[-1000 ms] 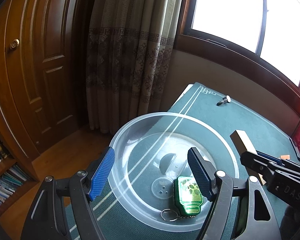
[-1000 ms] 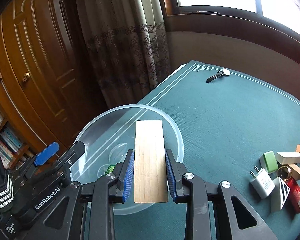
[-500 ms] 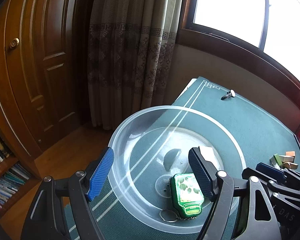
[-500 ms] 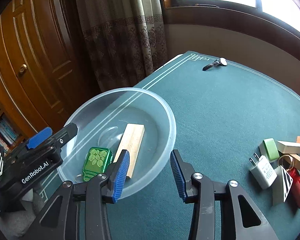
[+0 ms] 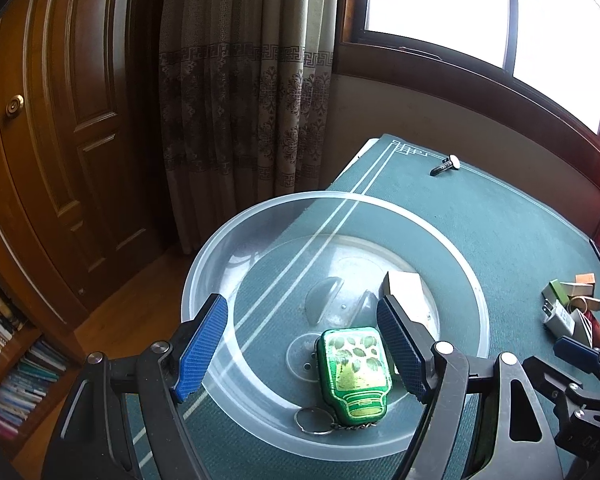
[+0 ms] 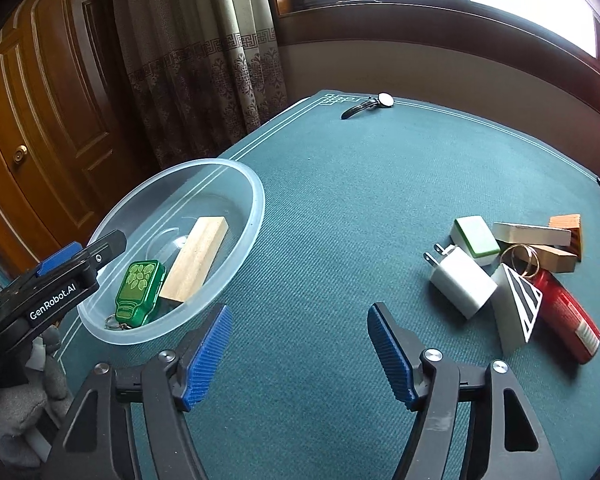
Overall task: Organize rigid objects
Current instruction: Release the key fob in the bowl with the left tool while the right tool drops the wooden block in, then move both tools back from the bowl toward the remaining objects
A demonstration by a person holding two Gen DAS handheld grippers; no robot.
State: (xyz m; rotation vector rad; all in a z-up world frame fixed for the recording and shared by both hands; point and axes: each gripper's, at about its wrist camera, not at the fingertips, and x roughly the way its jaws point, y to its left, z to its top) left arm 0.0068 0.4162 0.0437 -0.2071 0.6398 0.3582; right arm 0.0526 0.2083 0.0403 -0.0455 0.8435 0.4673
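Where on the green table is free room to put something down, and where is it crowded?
Bare cloth lies between the clear bowl and the small-item pile, stretching back to the watch. The pile is crowded; the bowl holds a wooden block and green keychain.

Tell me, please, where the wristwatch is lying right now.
The wristwatch lies alone on the green table near its far corner, below the window, far from the clear bowl and the clutter at right.
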